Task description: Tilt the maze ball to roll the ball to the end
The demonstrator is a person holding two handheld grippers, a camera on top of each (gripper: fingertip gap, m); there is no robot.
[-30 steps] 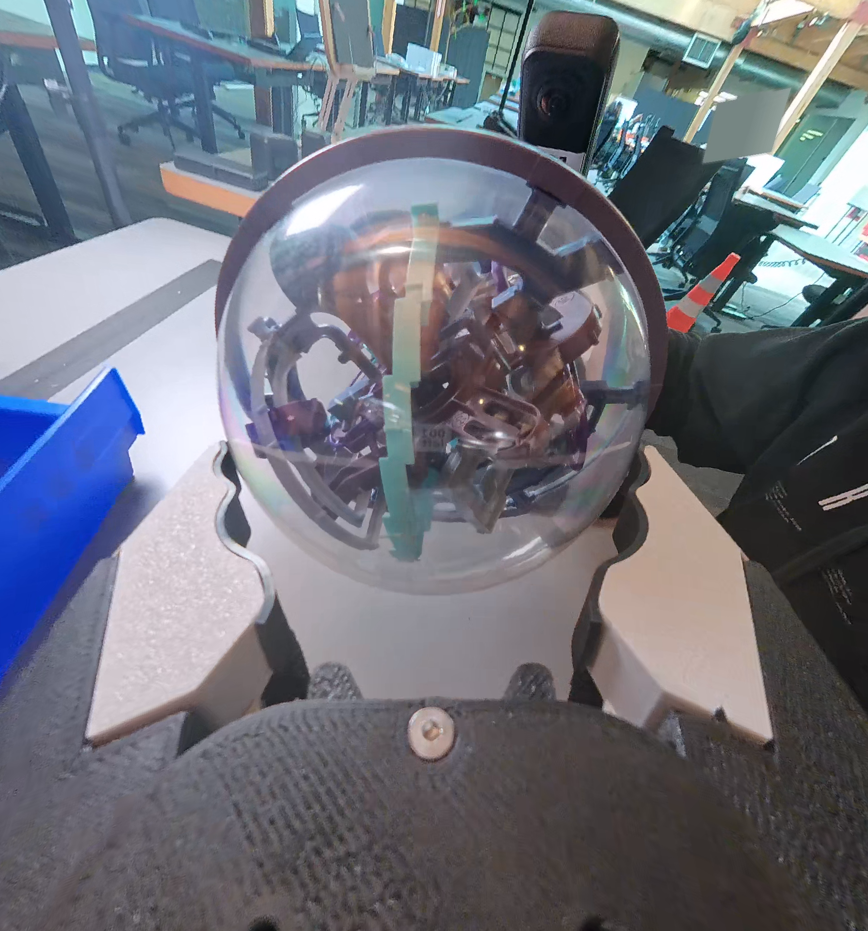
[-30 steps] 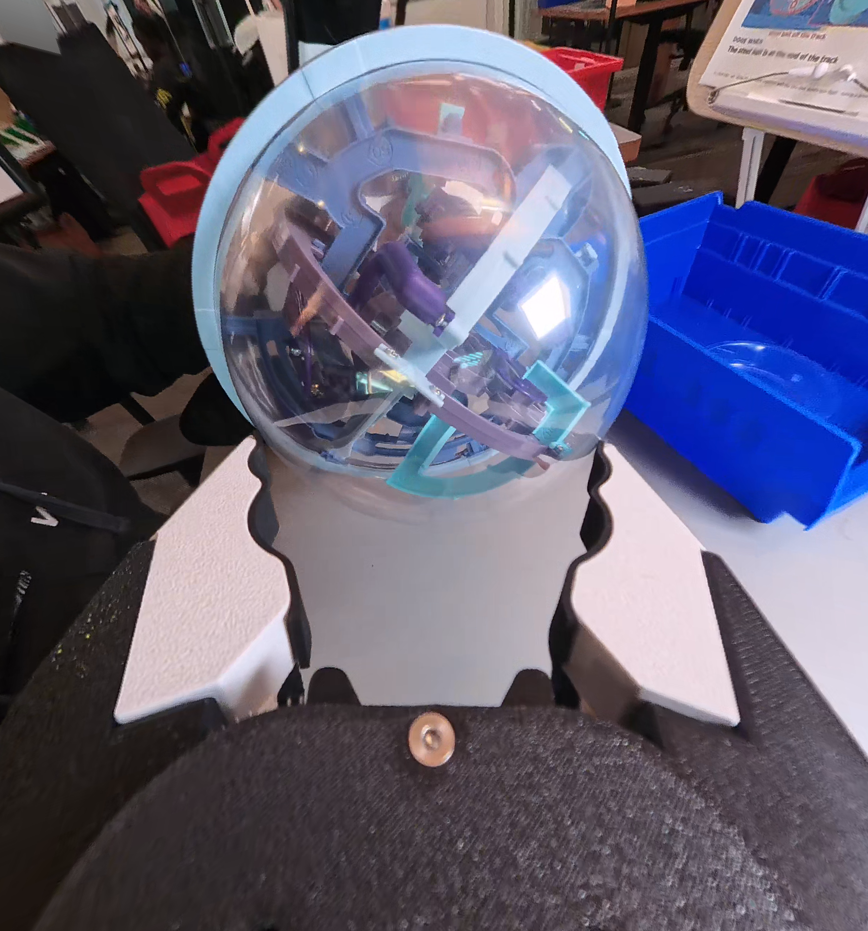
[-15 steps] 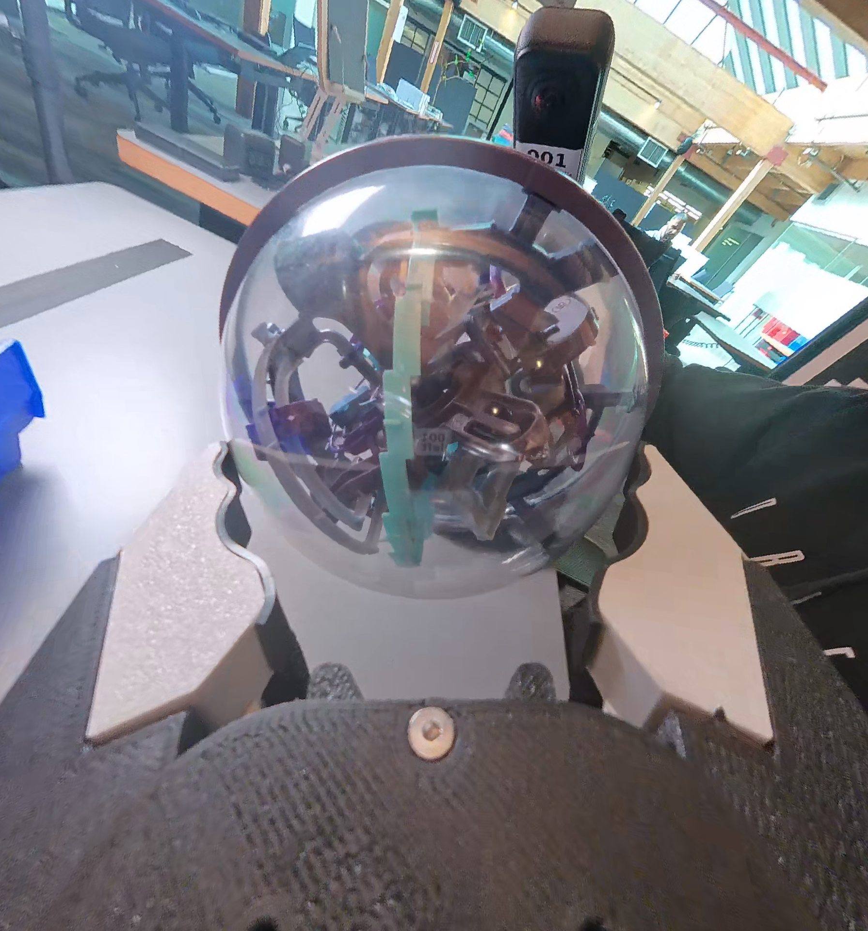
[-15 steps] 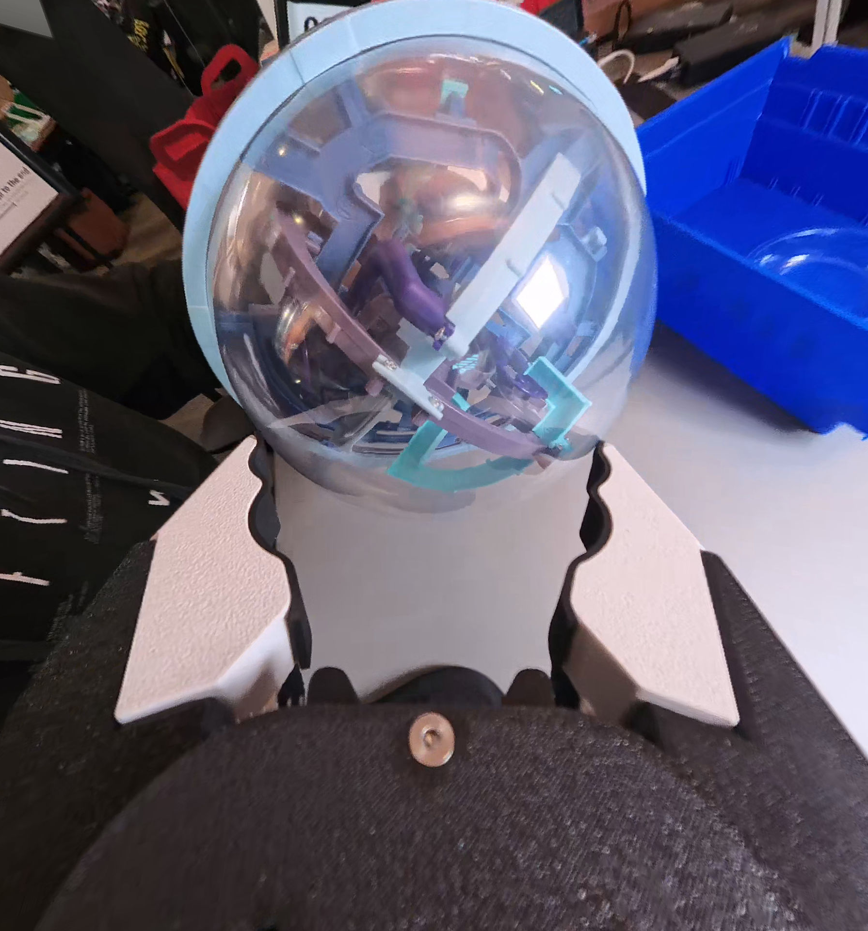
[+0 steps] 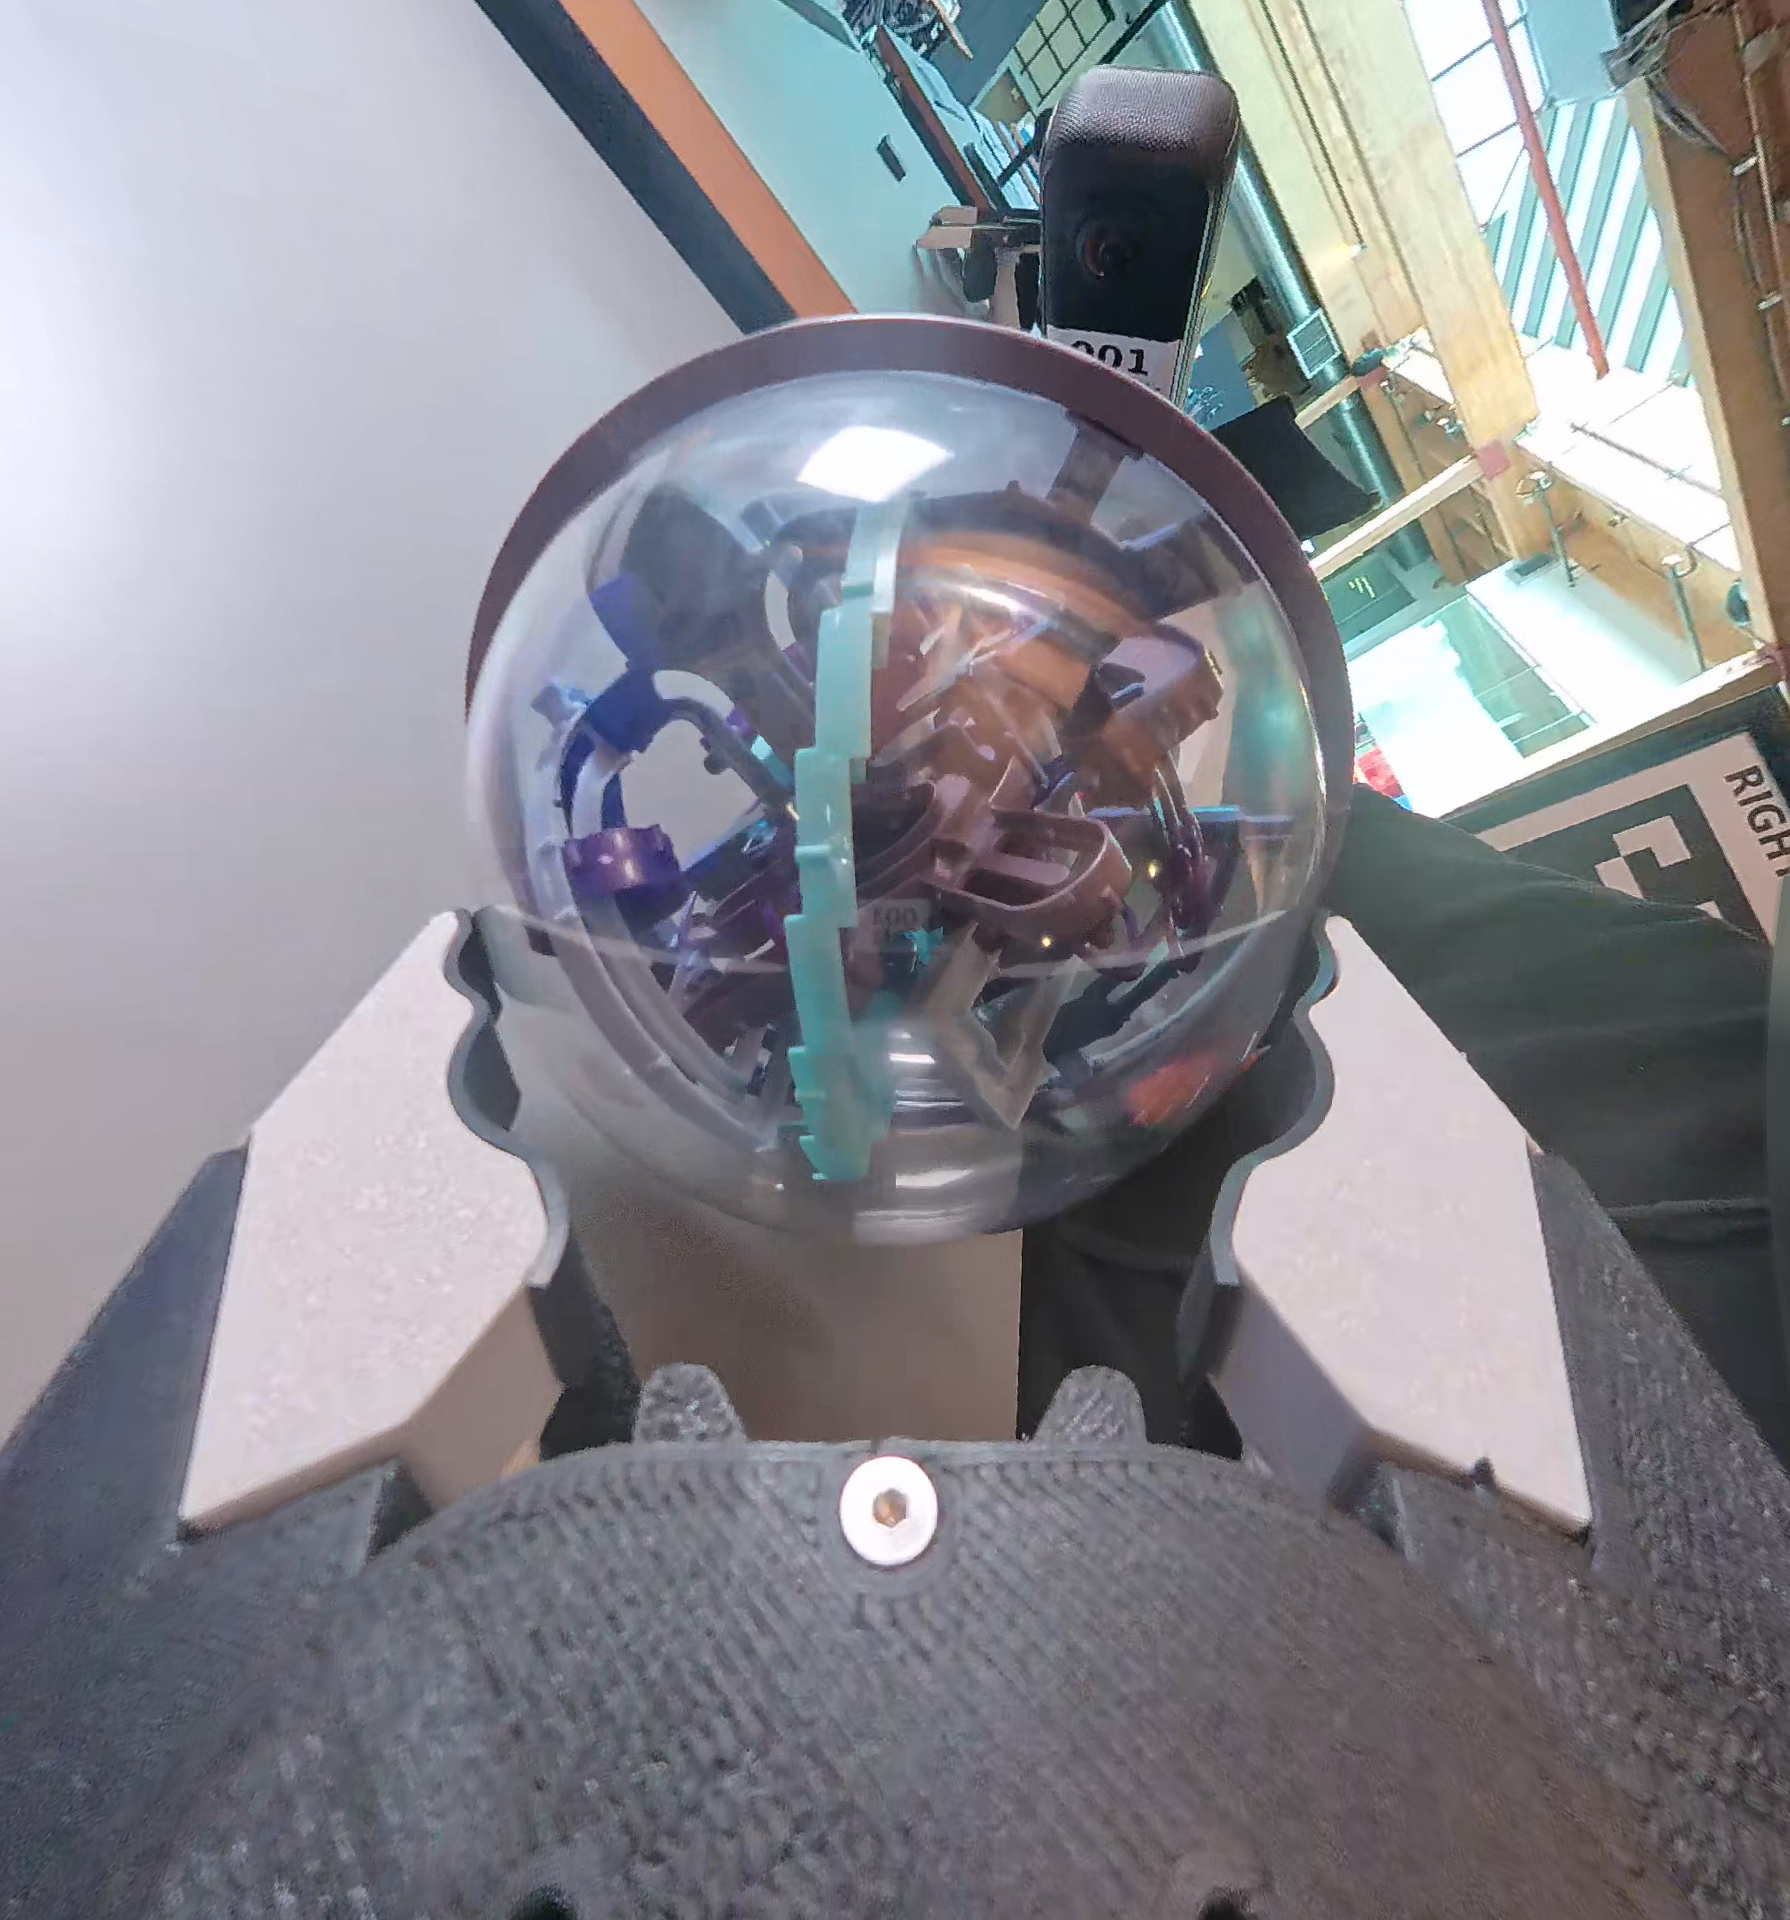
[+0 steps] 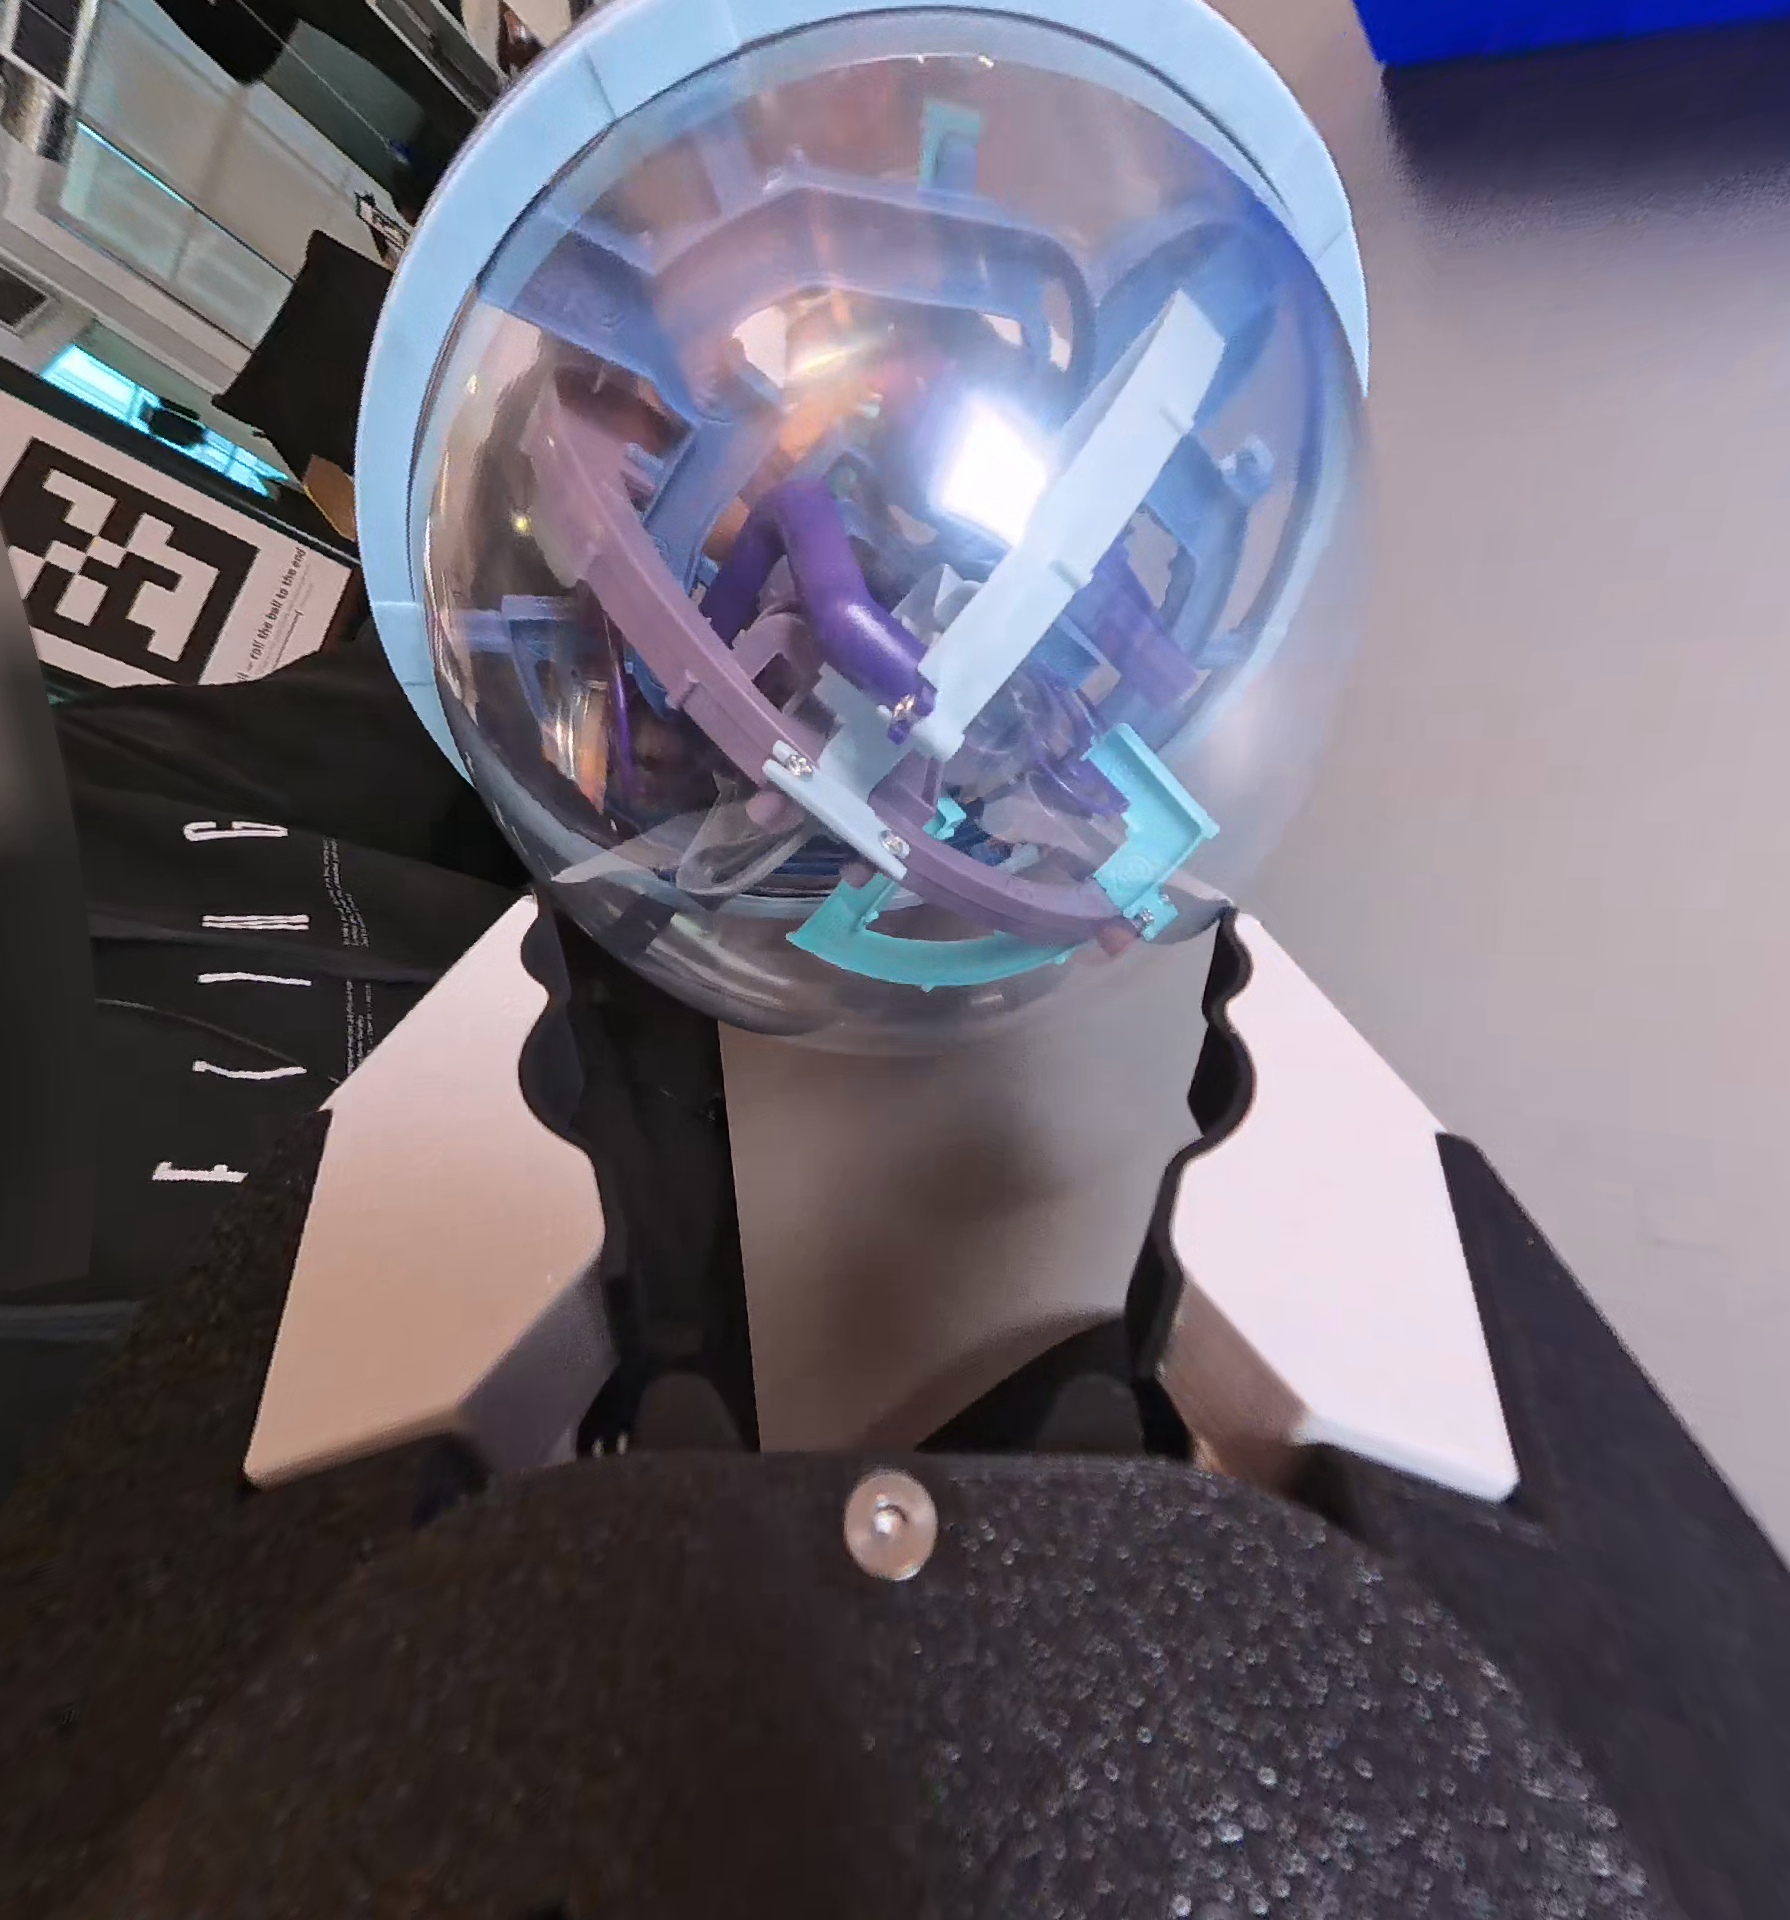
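The maze ball (image 5: 901,790) is a clear sphere with purple, brown and teal tracks inside and a dark ring around its middle. My left gripper (image 5: 891,935) is shut on it, with both wavy fingertips pressed on its lower sides. In the right wrist view the same maze ball (image 6: 870,520) shows a pale blue ring. My right gripper (image 6: 880,925) grips it from the opposite side, fingertips against its lower sides. The ball is held up above the grey table (image 5: 195,520). The right gripper's camera (image 5: 1130,208) shows behind the sphere. I cannot make out the small ball inside.
A person's dark sleeve (image 5: 1597,987) is at the right, and shows at the left in the right wrist view (image 6: 247,831). A blue bin's edge (image 6: 1618,31) is at the top right. A board with a black-and-white marker (image 6: 143,540) stands behind.
Both grippers have rolled together with the maze ball held between them, so the table and room now look steeply tilted. The blue bin has left the left wrist view. Both grasps stay closed.
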